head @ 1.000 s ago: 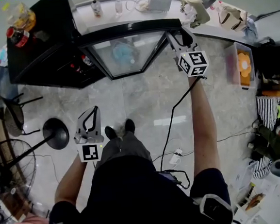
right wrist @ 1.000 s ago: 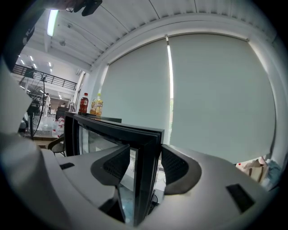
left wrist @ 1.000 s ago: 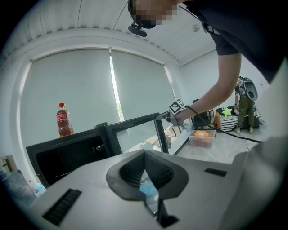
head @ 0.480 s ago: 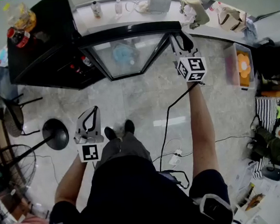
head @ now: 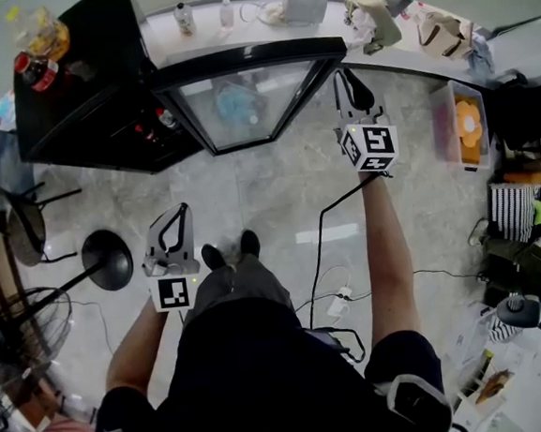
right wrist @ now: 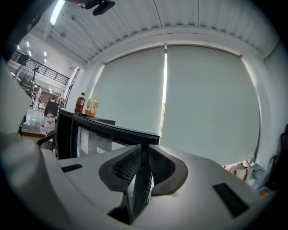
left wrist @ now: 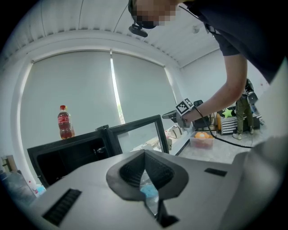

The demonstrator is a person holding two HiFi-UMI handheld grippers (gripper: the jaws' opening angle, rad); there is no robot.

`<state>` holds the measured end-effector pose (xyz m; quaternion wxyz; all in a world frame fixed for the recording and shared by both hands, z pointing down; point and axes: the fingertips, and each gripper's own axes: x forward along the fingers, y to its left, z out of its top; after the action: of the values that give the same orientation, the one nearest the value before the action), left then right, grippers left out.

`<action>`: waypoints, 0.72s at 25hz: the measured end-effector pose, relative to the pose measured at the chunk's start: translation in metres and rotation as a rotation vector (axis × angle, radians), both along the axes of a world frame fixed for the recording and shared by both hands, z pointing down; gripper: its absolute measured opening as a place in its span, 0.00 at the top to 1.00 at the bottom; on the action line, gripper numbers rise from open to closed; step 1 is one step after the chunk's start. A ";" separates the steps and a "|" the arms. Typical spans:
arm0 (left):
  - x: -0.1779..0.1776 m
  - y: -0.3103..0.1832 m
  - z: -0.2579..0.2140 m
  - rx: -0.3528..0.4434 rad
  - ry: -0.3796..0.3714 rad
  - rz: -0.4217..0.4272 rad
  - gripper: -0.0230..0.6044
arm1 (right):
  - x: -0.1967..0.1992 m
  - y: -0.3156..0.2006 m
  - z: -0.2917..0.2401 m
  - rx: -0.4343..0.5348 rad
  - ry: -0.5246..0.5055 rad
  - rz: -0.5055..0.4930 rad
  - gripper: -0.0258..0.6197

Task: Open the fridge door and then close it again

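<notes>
The fridge (head: 81,95) stands at the upper left of the head view with its glass fridge door (head: 242,105) swung well out toward the person, so the opening half of the job looks done and the closing half is not yet begun. The right claw (head: 348,75) is level at the door's free edge, just beside it. Its jaws are closing, with only a narrow slit between them. In the right gripper view the dark edge of the door lines up in that slit, and it reads as lying past the tips rather than pinched (I would not swear to it). The left claw (head: 181,213) hangs low by the person's left side over the floor, pressed together on nothing and well apart from the fridge. What is left, by my judgement, is to swing the door back against the cabinet until it seats. A cola bottle (head: 36,69) and a yellow pack stand on the fridge top, and red-capped items (head: 154,126) show inside the open cabinet, apparently set back from the door line. Behind runs a white surface (head: 236,35) carrying small bottles and bags. A clear box (head: 470,127) with something orange sits on the floor to the right, beyond the door. The cable (head: 332,224) from the right claw trails down to a power strip near the person's feet, and a round stand base (head: 109,257) rests on the left; neither seems to lie in the door's path
</notes>
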<state>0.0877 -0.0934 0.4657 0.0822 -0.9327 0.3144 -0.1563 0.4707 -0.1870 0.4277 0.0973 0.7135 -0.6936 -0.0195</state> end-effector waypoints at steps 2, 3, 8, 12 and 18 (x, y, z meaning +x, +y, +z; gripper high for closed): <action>0.002 0.001 -0.004 0.038 -0.039 0.029 0.93 | -0.007 0.009 -0.004 0.010 -0.008 -0.003 0.88; 0.002 0.002 -0.006 0.051 -0.043 0.037 0.93 | -0.012 0.014 -0.007 0.015 -0.011 -0.006 0.91; -0.001 -0.001 -0.014 0.007 0.044 -0.018 0.93 | -0.050 0.037 -0.023 0.029 -0.022 -0.022 0.93; -0.002 -0.004 -0.025 -0.028 0.133 -0.072 0.93 | -0.082 0.063 -0.035 0.038 -0.067 -0.001 0.93; -0.003 -0.006 -0.043 -0.010 0.181 -0.085 0.93 | -0.132 0.109 -0.045 0.039 -0.098 0.023 0.93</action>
<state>0.0843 -0.0995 0.4227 0.0419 -0.9293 0.3590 -0.0764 0.3388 -0.0778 0.3822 0.0495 0.7235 -0.6886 0.0029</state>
